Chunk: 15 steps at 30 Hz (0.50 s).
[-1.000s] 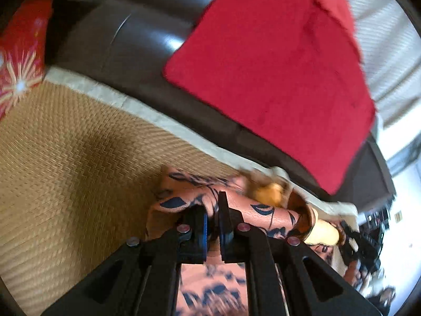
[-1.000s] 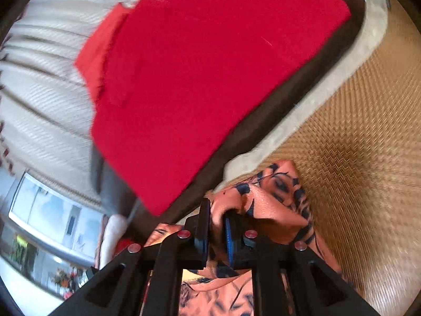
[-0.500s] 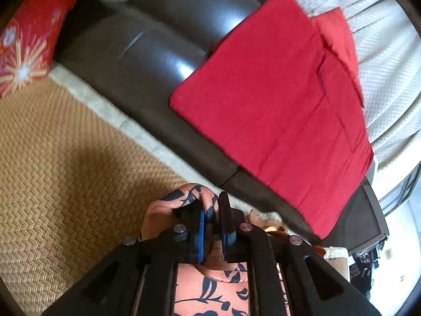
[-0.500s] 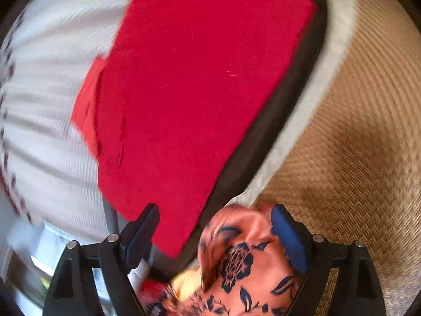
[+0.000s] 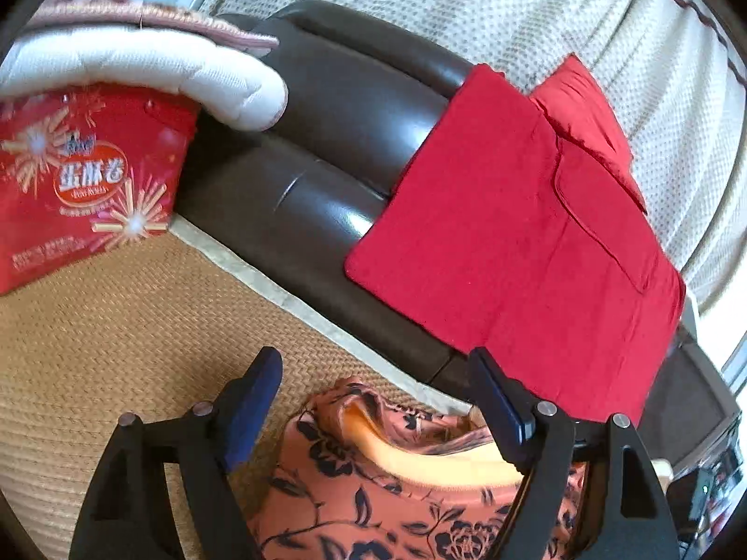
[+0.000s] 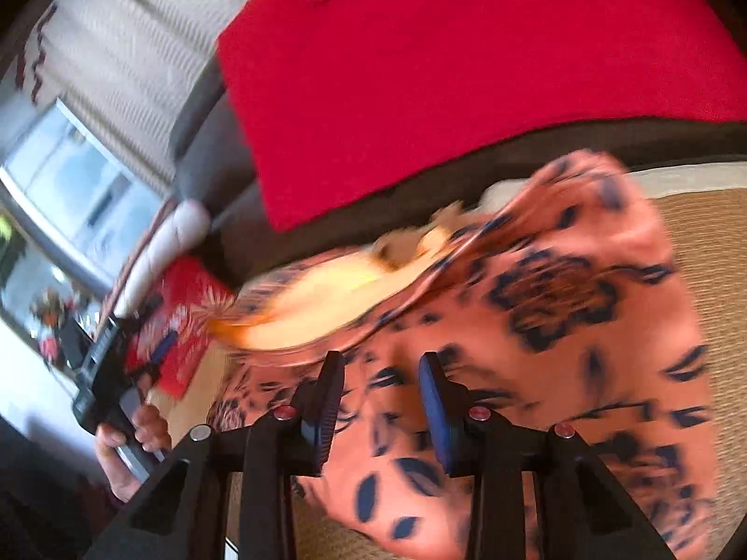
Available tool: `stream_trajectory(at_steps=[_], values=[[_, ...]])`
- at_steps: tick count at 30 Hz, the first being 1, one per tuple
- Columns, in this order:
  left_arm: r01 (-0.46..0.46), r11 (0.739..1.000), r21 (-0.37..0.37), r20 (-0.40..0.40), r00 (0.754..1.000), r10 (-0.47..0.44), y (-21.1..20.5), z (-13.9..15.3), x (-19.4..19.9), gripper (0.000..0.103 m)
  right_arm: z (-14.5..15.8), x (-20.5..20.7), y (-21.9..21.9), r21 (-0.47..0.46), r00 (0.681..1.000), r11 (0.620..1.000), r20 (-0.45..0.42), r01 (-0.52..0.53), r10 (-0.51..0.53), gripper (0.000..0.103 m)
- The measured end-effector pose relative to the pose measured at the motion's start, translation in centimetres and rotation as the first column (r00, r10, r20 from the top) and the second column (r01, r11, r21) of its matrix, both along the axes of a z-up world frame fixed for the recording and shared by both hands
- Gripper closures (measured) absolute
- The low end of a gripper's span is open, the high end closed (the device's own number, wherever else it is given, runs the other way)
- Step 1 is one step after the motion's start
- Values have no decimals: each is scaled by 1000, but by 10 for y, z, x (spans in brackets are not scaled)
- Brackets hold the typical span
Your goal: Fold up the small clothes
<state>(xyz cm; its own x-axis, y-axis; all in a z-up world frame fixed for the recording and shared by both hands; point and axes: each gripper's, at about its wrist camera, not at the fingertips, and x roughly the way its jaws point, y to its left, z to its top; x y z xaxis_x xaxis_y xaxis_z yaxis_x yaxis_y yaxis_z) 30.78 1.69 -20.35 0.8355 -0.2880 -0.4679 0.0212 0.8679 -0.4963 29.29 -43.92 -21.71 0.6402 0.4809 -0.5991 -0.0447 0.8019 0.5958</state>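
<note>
An orange garment with dark blue flowers and a yellow lining (image 5: pixel 373 471) lies bunched on the woven mat (image 5: pixel 116 336). My left gripper (image 5: pixel 378 401) hovers just above its near edge; the jaws are opening wide and the pads touch no cloth. In the right wrist view the same garment (image 6: pixel 560 308) spreads over the mat in front of my right gripper (image 6: pixel 380 373). Its jaws are closing, with a gap still between them. Cloth shows below that gap, but the pads do not press on it. A hand (image 6: pixel 126 448) holds the left gripper (image 6: pixel 107 373) at the left.
A dark leather sofa back (image 5: pixel 327 149) runs along the mat's far edge with a red cloth (image 5: pixel 513 233) draped over it. A red printed box (image 5: pixel 79 177) and a white cushion (image 5: pixel 163 70) sit at the left. A pale curtain (image 5: pixel 467 4) hangs behind.
Both grippers were shut on the garment and have let it go. The left jaws opened wide and drew back. The right jaws opened, then narrowed, while that gripper rolled and swung sideways.
</note>
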Motion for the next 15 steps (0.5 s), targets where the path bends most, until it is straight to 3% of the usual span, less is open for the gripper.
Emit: stream_trajectory(at_steps=[5,9,12,15], values=[[74,997,35,-143,987,-68,-18,-19,1,21,-19,44,54,-62,992,993,-86,-100,94,67],[162,974,159,-266,957,-116,-44,-37,15,21,-40,74,78,-75,982,985,-128,-153,143,67],[236,950,205,-329,931,-161,-61,-49,27,21,-42,94,84,-31,980,987,-124,-159,154,67],[308,934,179,-353,906,-232,-72,-56,34,21,-41,110,82,42,985,989,-96,-140,144,67]])
